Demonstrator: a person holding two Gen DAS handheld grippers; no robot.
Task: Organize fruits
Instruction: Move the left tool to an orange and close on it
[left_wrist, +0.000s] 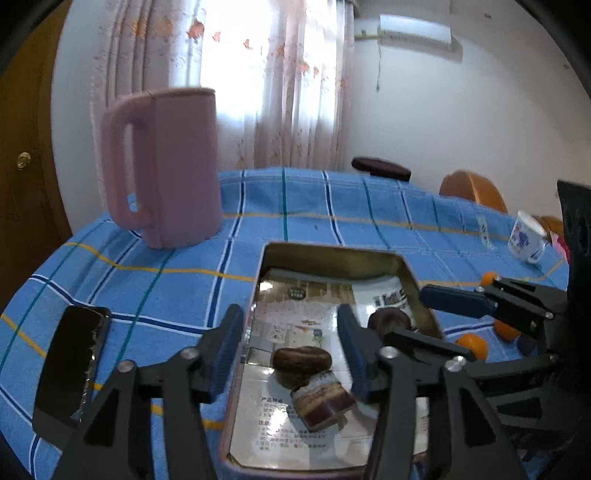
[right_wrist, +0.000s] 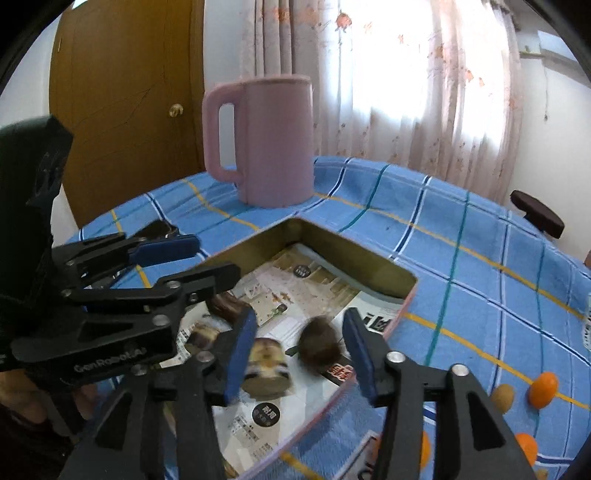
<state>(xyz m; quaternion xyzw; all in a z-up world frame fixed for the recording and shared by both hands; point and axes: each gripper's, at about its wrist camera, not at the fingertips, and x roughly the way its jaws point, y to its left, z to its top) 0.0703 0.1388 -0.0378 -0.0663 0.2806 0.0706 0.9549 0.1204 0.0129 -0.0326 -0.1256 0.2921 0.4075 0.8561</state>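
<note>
A shallow metal tin (left_wrist: 334, 254) lined with printed paper sits on the blue checked tablecloth. In it lie a brown oblong fruit (left_wrist: 302, 360), a round dark fruit (left_wrist: 391, 320) and a small jar (left_wrist: 323, 400) on its side. My left gripper (left_wrist: 291, 350) is open above the tin, its fingers either side of the oblong fruit. My right gripper (right_wrist: 301, 350) is open over the round dark fruit (right_wrist: 319, 349), which is blurred; the tin (right_wrist: 354, 254) shows here too. Small orange fruits (right_wrist: 543, 389) and a brownish one (right_wrist: 503, 397) lie on the cloth to the right.
A tall pink jug (left_wrist: 166, 166) stands at the back left. A black phone (left_wrist: 72, 365) lies left of the tin. A white printed mug (left_wrist: 526, 236) lies at the far right. Dark stool (right_wrist: 537, 216) beyond the table edge.
</note>
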